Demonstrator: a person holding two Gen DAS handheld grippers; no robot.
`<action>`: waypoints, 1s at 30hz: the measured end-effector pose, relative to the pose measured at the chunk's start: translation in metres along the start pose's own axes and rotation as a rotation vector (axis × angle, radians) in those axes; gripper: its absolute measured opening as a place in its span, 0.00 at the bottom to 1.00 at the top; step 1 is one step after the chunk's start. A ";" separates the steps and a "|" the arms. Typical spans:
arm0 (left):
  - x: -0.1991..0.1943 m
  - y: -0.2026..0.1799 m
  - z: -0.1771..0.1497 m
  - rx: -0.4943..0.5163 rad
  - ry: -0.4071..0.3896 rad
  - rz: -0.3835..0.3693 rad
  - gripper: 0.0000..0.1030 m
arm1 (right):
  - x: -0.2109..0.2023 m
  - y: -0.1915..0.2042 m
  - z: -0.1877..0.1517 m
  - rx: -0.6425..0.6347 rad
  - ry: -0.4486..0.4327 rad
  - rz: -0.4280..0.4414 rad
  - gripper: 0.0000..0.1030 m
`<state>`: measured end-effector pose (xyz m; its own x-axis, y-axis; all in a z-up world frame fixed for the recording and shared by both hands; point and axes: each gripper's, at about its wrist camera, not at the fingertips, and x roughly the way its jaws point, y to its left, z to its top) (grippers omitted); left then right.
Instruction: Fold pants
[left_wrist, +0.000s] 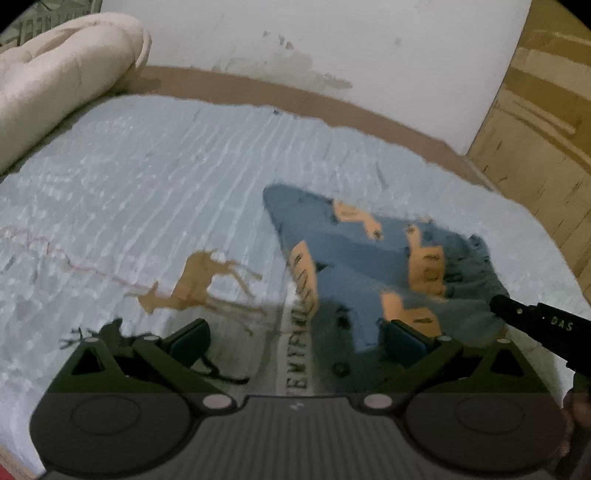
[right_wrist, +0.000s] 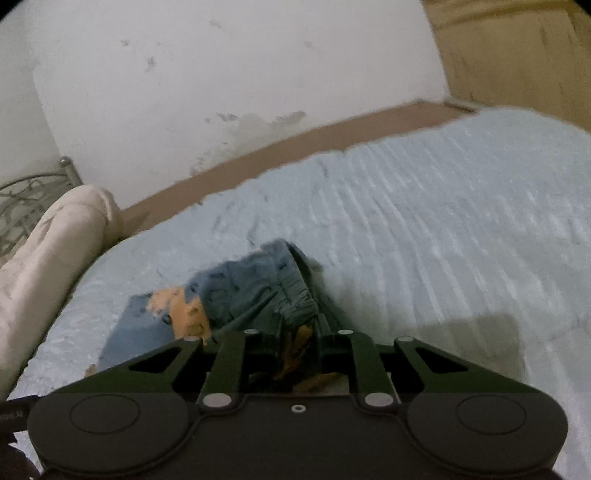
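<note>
Small blue pants (left_wrist: 351, 258) with orange patches lie crumpled on the pale blue bedspread (left_wrist: 166, 177). My left gripper (left_wrist: 295, 341) hovers open just in front of them; its right finger (left_wrist: 404, 339) is at the pants' near edge, and nothing is pinched between the two. My right gripper (right_wrist: 297, 345) is shut on a bunched fold of the pants (right_wrist: 258, 291), with blue and orange cloth squeezed between its fingers. In the left wrist view the right gripper's black body (left_wrist: 532, 321) comes in from the right edge at the pants' right side.
A rolled cream blanket (left_wrist: 62, 77) lies along the far left of the bed. A brown bed edge (left_wrist: 295, 96) and a stained white wall (left_wrist: 332, 44) are behind, with a wooden cabinet (left_wrist: 546, 110) on the right. The bedspread carries a brown deer print (left_wrist: 199, 280).
</note>
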<state>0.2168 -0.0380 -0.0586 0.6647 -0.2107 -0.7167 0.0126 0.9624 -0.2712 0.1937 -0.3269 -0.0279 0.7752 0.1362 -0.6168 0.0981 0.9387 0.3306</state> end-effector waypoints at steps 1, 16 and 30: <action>0.002 0.001 -0.001 0.004 0.011 0.005 1.00 | 0.001 -0.002 -0.003 0.006 0.006 -0.006 0.17; -0.005 -0.004 0.018 0.045 -0.044 0.018 1.00 | -0.013 0.005 0.016 -0.110 -0.072 -0.005 0.92; 0.067 -0.009 0.066 0.111 -0.051 0.106 1.00 | 0.087 0.026 0.054 -0.464 -0.006 -0.132 0.99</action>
<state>0.3108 -0.0490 -0.0615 0.7039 -0.1002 -0.7032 0.0208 0.9925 -0.1206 0.2974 -0.3078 -0.0347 0.7788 0.0060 -0.6272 -0.0920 0.9902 -0.1048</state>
